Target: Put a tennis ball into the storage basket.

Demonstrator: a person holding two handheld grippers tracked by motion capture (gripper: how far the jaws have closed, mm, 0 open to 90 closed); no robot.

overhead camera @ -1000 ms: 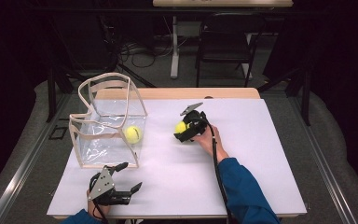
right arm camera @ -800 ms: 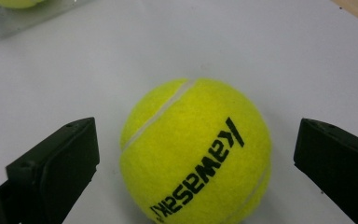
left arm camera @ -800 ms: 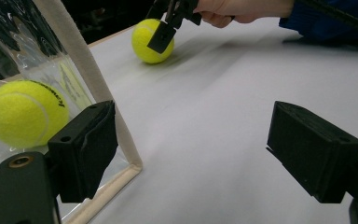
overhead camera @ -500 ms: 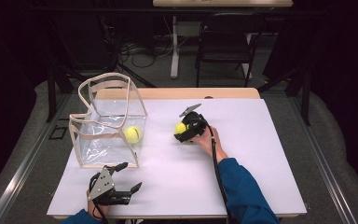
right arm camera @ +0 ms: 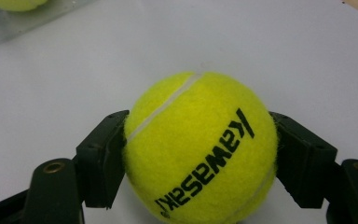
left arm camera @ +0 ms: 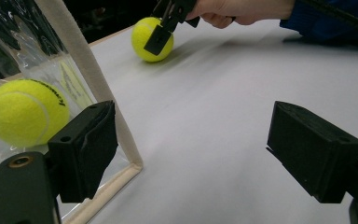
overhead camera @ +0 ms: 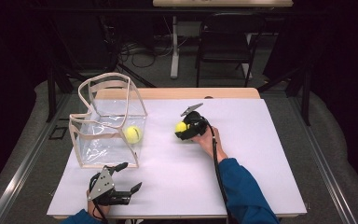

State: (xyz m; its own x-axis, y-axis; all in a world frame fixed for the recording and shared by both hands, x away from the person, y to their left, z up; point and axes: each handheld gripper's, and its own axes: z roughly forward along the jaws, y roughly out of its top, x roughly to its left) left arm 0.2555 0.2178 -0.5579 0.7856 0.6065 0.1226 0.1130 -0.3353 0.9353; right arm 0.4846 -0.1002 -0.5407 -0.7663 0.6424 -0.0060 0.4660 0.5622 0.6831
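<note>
Table: broad, flat, matte white top (overhead camera: 261, 154) with a pale wood strip along the far edge, smooth and bare around the action.
Clear bag: a boxy, see-through plastic tote (overhead camera: 105, 123) standing open at the table's left, glossy crinkled walls, soft beige fabric binding tracing every edge and the wavy rim.
Right gripper: (overhead camera: 185, 130) out over mid-table, hard black plastic, a grey three-cornered plate on top; its two blocky jaws are clamped on either side of a tennis ball.
Left gripper: (overhead camera: 126, 175) down at the near edge, just in front of the bag's corner; jaws spread wide apart with nothing between them, squared black pads on show.
Held tennis ball: (right arm camera: 200, 149) round, fuzzy yellow felt, white curved seam, black "KAWASAKI" lettering; pinched between the right jaws, right at the white surface — touching it or a hair above, I can't tell.
Second tennis ball: (overhead camera: 133, 134) same fuzzy yellow, sitting inside the bag against its right-hand clear wall.
</note>
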